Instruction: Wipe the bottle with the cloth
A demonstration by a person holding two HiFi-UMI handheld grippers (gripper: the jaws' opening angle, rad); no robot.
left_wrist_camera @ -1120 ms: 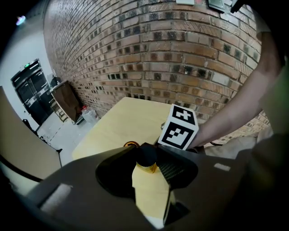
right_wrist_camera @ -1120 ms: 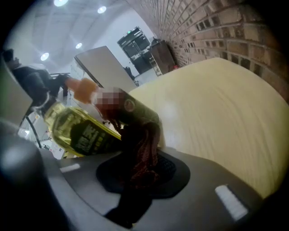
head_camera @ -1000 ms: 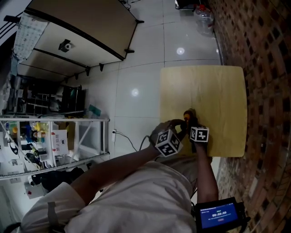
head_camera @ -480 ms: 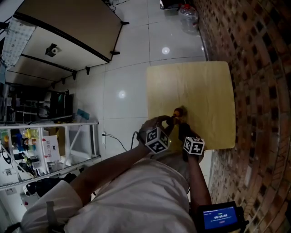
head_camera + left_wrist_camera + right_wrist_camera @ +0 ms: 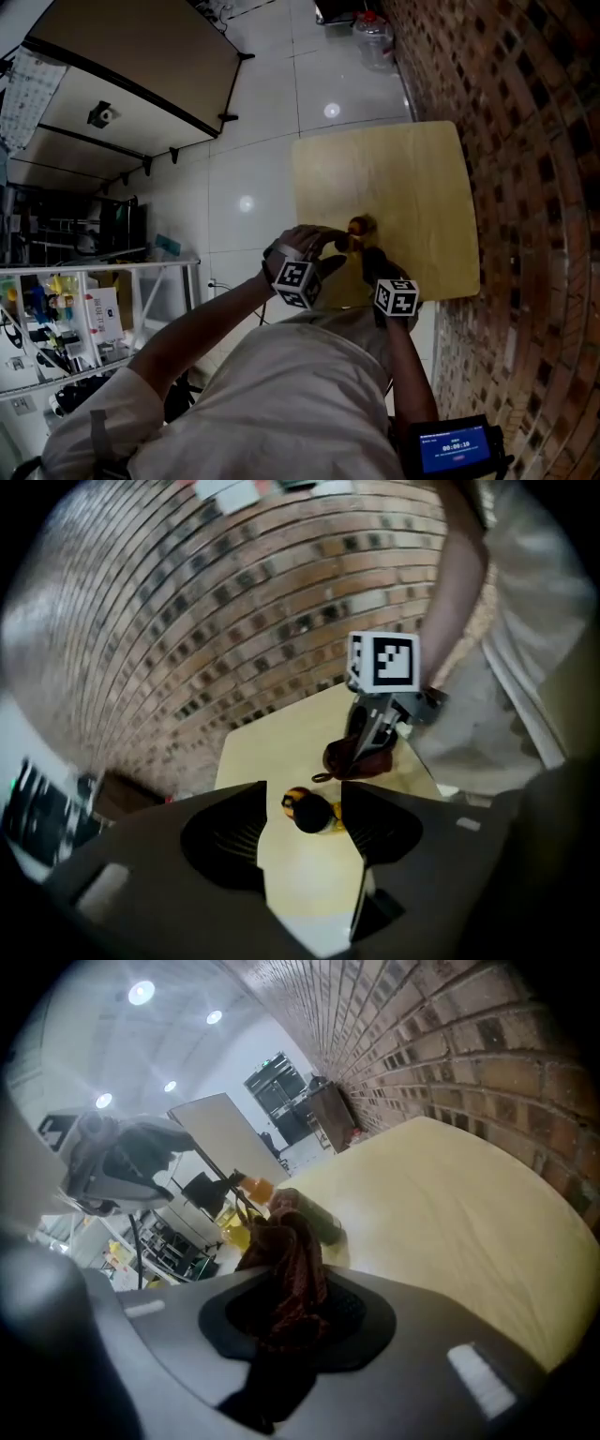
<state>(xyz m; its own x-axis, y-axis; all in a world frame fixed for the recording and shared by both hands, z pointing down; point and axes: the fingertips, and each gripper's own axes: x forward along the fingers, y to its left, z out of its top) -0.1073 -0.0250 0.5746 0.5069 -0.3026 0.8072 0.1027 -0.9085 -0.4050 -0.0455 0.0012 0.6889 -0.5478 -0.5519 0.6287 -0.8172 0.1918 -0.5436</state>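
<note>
Pale wood table (image 5: 403,178): one, square-topped, beside a brick wall (image 5: 530,141); it carries the bottle.
Bottle (image 5: 311,814): one, small, yellow and orange with a dark end turned to the left gripper view. It rests on the table near the edge closest to the person. No lettering on it can be read.
Cloth (image 5: 286,1241): one, dark red, bunched, hanging just beside the bottle.
Left gripper (image 5: 304,794): fingers (image 5: 225,841) apart and opening. The bottle stands between them, close to the right-hand one, with a clear gap at the other.
Right gripper (image 5: 291,1288): fingers clamped on the cloth, which spills out above and below them.
Markers: one cube on each gripper, two in all, with black-and-white square patterns.
Screen (image 5: 453,448): one, blue, on the person's right forearm; its white digits are too small to read.
</note>
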